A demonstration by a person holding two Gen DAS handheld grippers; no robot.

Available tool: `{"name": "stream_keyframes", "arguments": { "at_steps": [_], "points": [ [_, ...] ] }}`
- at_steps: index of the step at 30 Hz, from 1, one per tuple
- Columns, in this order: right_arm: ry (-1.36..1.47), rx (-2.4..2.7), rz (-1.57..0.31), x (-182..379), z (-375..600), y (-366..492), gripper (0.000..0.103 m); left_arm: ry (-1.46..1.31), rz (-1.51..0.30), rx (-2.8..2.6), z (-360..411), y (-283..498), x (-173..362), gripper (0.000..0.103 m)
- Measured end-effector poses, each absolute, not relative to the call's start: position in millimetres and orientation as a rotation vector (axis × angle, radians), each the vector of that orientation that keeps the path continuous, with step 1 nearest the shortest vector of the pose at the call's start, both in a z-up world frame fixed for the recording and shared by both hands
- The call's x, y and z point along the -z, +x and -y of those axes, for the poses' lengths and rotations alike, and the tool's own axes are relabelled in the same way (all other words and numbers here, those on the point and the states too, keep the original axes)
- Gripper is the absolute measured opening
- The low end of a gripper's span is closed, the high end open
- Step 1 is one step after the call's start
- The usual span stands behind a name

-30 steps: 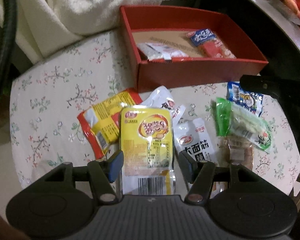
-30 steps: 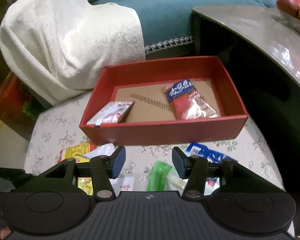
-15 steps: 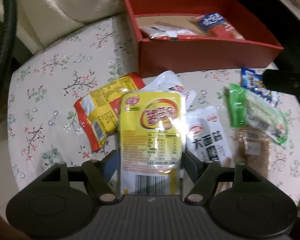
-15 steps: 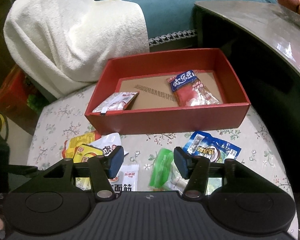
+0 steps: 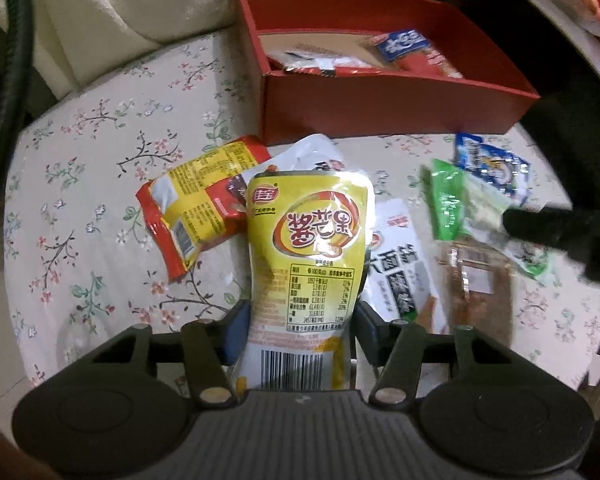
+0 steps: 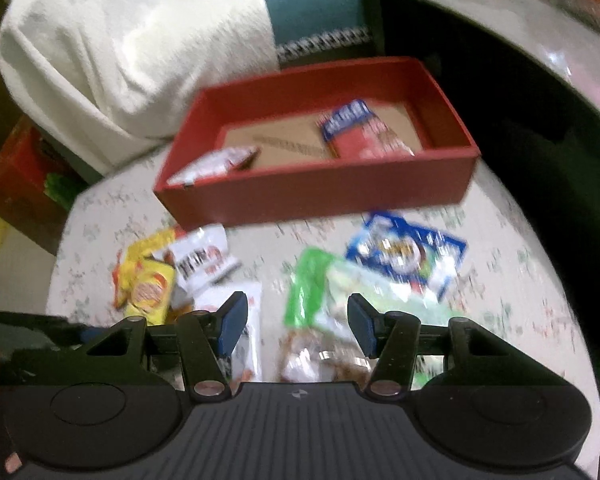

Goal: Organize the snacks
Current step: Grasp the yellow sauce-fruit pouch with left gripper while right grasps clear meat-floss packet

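My left gripper [image 5: 302, 328] has a yellow snack packet [image 5: 308, 248] between its blue pads; the jaws are closing and both pads press its lower sides. A red-and-yellow packet [image 5: 192, 208] and a white packet [image 5: 400, 272] lie beside it. The red box [image 5: 380, 120] stands beyond, holding a blue-and-red packet [image 6: 360, 132] and a white-and-red one [image 6: 216, 164]. My right gripper [image 6: 296, 312] hangs open over a green packet [image 6: 312, 288] and a brown packet [image 6: 320, 356], touching neither. A blue packet [image 6: 408, 252] lies past them.
All packets rest on a flower-patterned cloth [image 5: 80, 200]. A white towel [image 6: 120, 52] is draped behind the box. A grey table [image 6: 520, 32] with a dark gap below it runs along the right. The right wrist view is blurred.
The left jaws widened around the yellow packet, then closed onto its sides. The right gripper drew back and lower, bringing the green, brown and blue packets into its view.
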State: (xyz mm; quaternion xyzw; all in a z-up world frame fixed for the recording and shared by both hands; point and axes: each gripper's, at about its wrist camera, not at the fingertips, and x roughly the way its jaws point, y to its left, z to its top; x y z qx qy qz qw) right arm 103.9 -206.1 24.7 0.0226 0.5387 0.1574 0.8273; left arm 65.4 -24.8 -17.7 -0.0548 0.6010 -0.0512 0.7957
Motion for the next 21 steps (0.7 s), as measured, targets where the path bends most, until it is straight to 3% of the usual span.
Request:
{"name": "stream_keyframes", "arguments": {
  "at_steps": [21],
  "points": [
    [0.01, -0.2, -1.286, 27.9, 197.7, 58.7, 0.075, -0.097, -1.342, 0.122, 25.6, 59.2, 28.0, 0.062]
  ]
}}
